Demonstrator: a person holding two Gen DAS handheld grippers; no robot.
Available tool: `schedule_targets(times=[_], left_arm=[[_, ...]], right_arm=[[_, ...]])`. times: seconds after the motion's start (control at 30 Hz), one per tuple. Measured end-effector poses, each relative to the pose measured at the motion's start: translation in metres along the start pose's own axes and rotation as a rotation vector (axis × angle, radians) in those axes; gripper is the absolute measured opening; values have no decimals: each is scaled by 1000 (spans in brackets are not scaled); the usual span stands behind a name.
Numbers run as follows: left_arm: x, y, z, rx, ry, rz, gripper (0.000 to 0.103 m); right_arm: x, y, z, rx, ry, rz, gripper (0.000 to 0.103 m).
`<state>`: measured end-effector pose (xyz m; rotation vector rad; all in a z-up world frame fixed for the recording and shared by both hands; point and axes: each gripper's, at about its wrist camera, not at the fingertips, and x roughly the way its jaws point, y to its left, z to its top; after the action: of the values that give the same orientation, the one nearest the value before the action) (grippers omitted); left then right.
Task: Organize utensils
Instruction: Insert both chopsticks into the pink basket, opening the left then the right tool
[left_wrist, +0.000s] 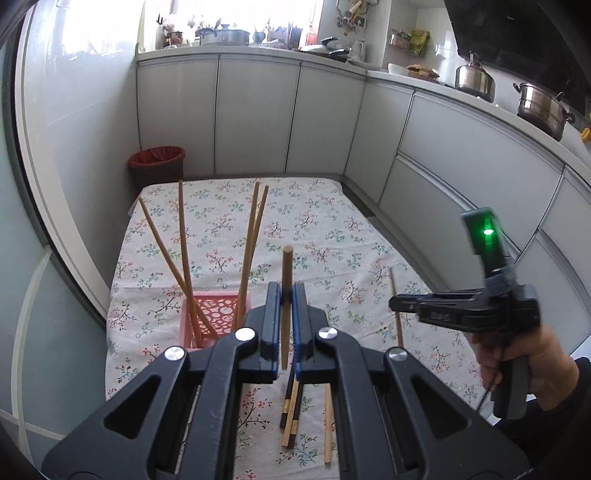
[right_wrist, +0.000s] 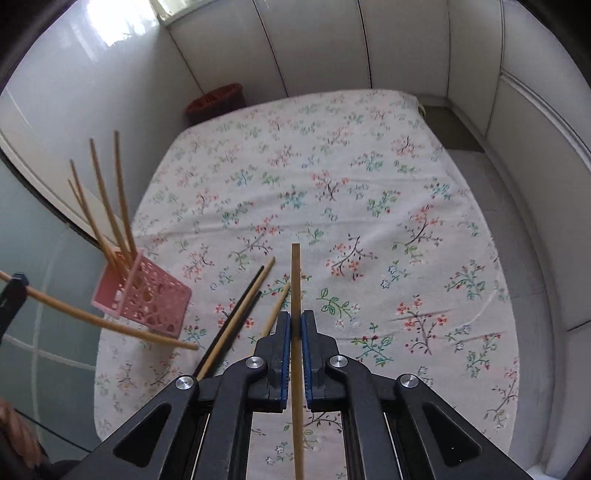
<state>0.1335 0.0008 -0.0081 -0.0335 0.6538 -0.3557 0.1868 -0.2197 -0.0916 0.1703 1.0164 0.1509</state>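
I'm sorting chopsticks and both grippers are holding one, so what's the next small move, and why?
Probably swing the left gripper over the pink basket and release its chopstick. That gripper sits right beside the basket, which already holds four upright sticks. The right gripper is farther away with its chopstick.

- Between my left claw's (left_wrist: 287, 295) matt black plastic arms, a smooth wooden chopstick (left_wrist: 286, 295).
- Left of it, a pink perforated plastic basket (left_wrist: 218, 306).
- Under my right claw (right_wrist: 295, 325), floral woven tablecloth (right_wrist: 369, 221), matt.
- Behind, glossy cabinet doors (left_wrist: 255, 118).
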Motion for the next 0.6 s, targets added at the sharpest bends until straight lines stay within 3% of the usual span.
schedule_targets(times=[0.33,0.6], left_arm=[[-35,-2,16,-5,-164,19,6],[-57,11,34,-43,-318,74,6]], right_arm=[[-115,20,9,-55,-327,33,6],[-159,38,26,-93,-463,83,6]])
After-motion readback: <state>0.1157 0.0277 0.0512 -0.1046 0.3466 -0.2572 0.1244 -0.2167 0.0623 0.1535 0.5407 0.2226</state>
